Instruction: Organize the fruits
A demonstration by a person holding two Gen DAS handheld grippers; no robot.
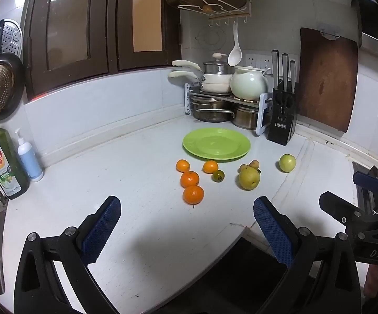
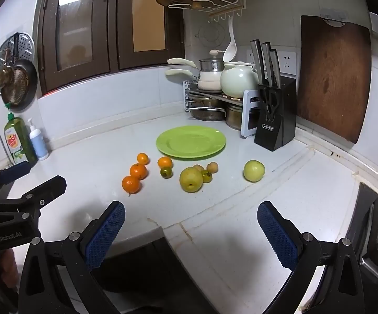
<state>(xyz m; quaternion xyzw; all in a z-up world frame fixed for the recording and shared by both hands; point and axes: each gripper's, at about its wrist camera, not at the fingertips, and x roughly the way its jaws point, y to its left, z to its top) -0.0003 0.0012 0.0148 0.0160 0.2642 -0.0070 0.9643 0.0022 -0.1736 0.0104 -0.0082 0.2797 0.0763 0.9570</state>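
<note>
We are working over a white kitchen counter [image 1: 136, 183]. Both the left gripper [image 1: 187, 226] and right gripper [image 2: 191, 231] are hanging spread and empty. The green plate [image 2: 190, 141] is holding nothing; the oranges [image 2: 138, 171], pear [image 2: 190, 179] and apple [image 2: 253, 170] are lying loose beside it. Round fruit may roll if nudged.

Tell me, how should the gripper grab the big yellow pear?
Probably grip the yellow pear across its wide round middle, coming from the near side. Small fruits crowd its far right side, so the near and left sides are freer. Both the right gripper and the left gripper are open.
</note>
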